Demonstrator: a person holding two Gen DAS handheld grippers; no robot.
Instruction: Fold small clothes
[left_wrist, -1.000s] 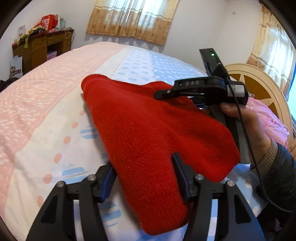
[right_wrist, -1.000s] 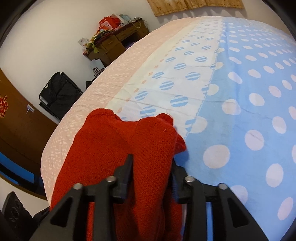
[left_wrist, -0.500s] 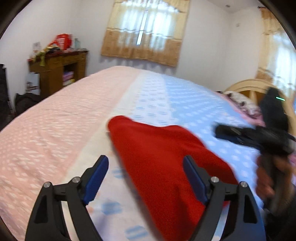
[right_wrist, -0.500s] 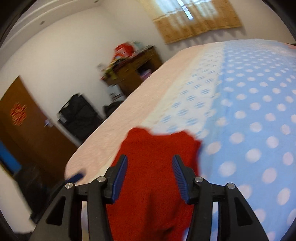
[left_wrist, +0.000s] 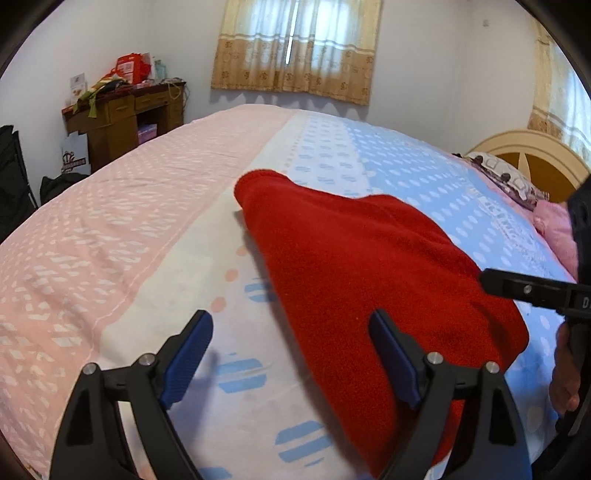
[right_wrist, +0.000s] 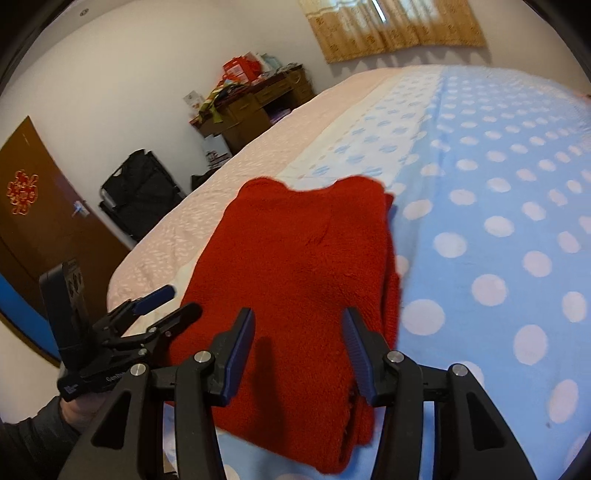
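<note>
The left gripper is hovering low over the bed, jaws spread wide and gripping nothing, its right finger overlapping the knit's near edge in view. The right gripper is hanging above the red knit, jaws parted and empty. The knit is lying folded on the bedcover where the white band meets the blue dotted part. A cluttered desk is standing by the far wall, beside a curtained window; a headboard is showing at right.
</note>
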